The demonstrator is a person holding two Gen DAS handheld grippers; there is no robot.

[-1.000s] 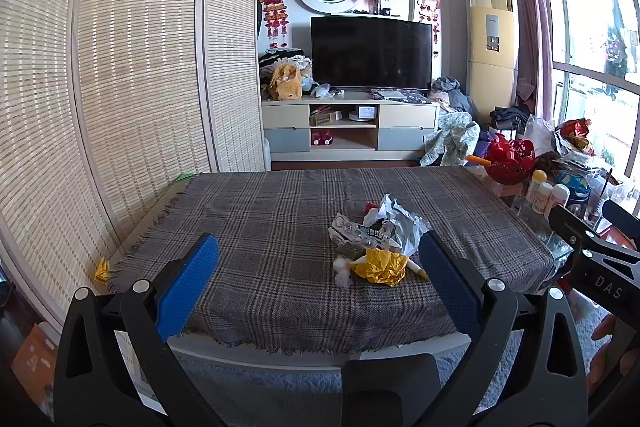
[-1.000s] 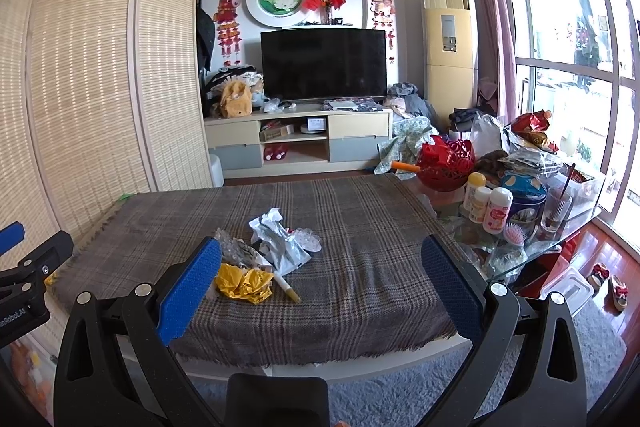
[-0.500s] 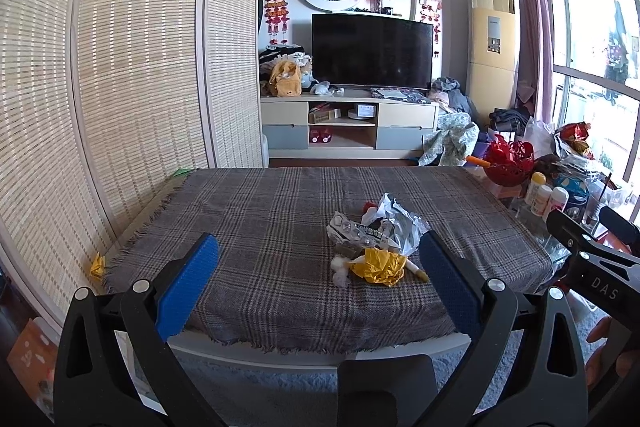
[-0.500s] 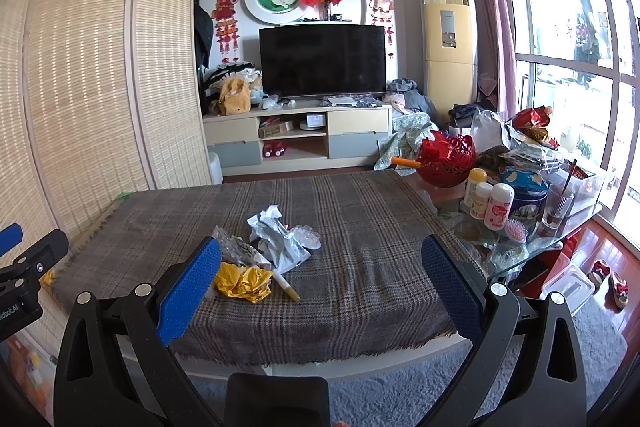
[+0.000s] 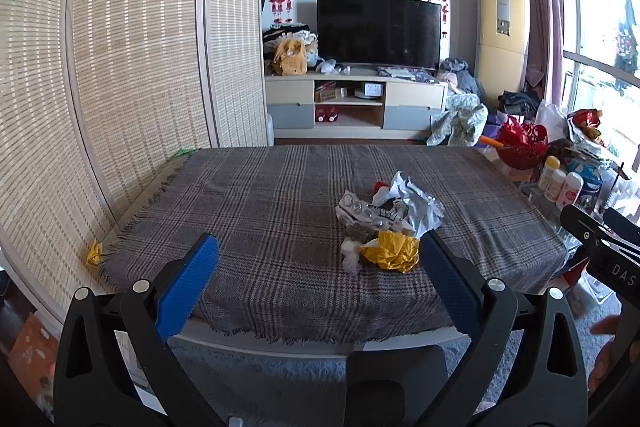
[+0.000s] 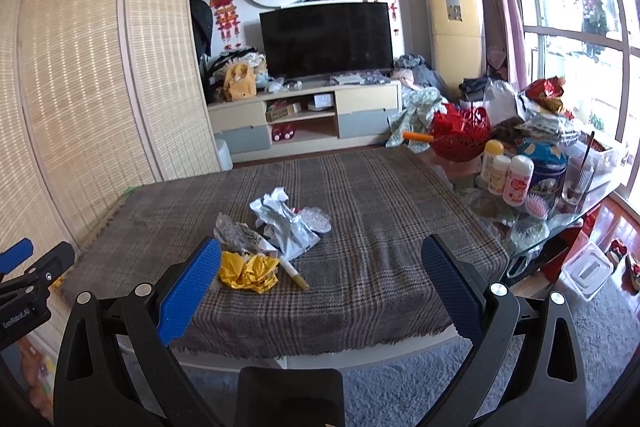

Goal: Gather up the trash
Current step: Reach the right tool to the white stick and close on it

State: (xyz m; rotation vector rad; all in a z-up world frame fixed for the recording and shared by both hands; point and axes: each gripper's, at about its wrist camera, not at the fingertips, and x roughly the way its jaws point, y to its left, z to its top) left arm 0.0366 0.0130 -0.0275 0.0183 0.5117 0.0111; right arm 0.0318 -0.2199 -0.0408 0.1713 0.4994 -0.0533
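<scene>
Trash pile on plaid cloth; left gripper and right gripper jaws wide, empty.

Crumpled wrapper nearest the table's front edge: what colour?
Yellow, shiny wrapper; it shows best in the right wrist view.

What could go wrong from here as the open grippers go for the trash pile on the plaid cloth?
The crumpled yellow foil wrapper, crumpled silver foil bag and clear blister pack overlap, so one grab may lift several or drop some. The thin white marker pen could roll away. Closing low may pinch the grey plaid tablecloth.
</scene>
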